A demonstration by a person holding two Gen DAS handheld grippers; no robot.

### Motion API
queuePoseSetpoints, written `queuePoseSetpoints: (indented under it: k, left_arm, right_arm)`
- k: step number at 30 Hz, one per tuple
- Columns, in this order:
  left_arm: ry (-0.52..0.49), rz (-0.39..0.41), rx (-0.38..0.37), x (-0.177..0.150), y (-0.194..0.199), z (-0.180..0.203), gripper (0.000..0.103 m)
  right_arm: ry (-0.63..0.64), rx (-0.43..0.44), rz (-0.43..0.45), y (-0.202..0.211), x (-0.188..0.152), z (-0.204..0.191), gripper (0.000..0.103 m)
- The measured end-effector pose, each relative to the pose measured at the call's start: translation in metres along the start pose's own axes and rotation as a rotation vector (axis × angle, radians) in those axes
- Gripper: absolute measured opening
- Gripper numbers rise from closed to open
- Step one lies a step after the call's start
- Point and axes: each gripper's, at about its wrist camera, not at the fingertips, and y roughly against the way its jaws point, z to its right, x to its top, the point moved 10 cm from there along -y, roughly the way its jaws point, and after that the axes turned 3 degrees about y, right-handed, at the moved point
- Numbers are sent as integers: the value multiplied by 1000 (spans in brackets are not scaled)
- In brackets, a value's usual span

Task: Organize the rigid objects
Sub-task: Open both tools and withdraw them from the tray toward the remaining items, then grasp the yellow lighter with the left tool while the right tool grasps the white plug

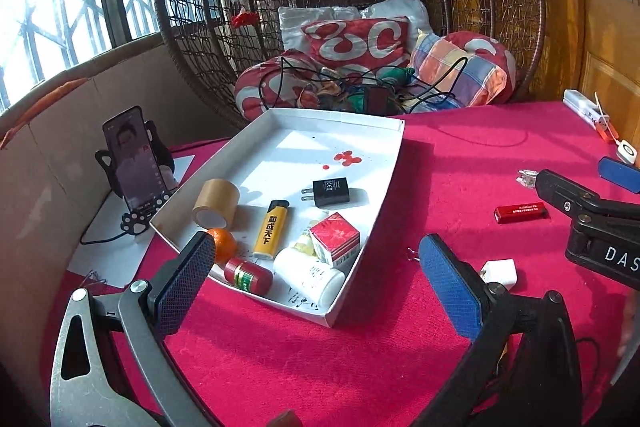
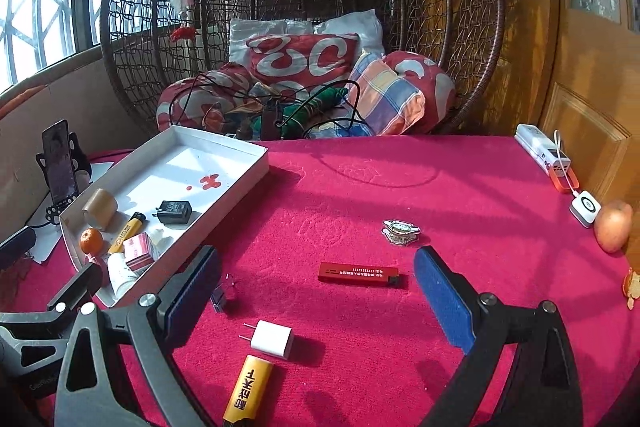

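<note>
Both grippers spread wide, empty: left gripper point(image 1: 316, 279) over the tray's point(image 1: 394, 163) near corner, right gripper point(image 2: 318, 293) above the red lighter point(image 2: 359, 274) on the cloth point(image 2: 460, 187). White charger point(image 2: 272, 339) and yellow lighter point(image 2: 248, 393) lie outside the tray, near what looks like a binder clip point(image 2: 221, 297)

Magenta tablecloth point(image 2: 360, 187), white tray point(image 1: 384, 183), red lighter point(image 2: 359, 274), yellow lighter point(image 1: 272, 229).

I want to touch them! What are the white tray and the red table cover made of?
The shallow white tray looks like thin cardboard with a smooth matte finish: its corners are folded and its cut edges are thin. The red table cover looks like soft, fuzzy fabric, perhaps velvet or flannel, with a nap that shows faint pressed marks.
</note>
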Motion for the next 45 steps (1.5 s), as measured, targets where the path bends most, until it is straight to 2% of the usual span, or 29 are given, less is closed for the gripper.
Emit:
queuePoseSetpoints:
  k: [4,7,14,19,25,31,45]
  left_arm:
    - [-15,-19,-16,-6,-2,5,103]
    - [-35,-52,-55,-15,-6,15,103]
    - [-97,-145,-147,-45,-14,43,103]
    - [-125,-241,-235,-70,-21,67,103]
    - [-168,-274,-252,-83,-25,84,103]
    - [-139,-347,-304,-95,-34,91,103]
    - [-158,-352,-332,-94,-43,103,103]
  right_arm:
    - [3,-5,-1,0,-3,2,97]
    - [4,-7,-9,0,-7,4,97]
    - [-18,-18,-53,-8,-19,15,97]
    - [-43,-19,-83,-15,-27,23,97]
    - [-45,-31,-95,-20,-31,31,97]
    - [-81,-31,-134,-30,-42,44,97]
    - [-90,-22,-158,-38,-49,48,97]
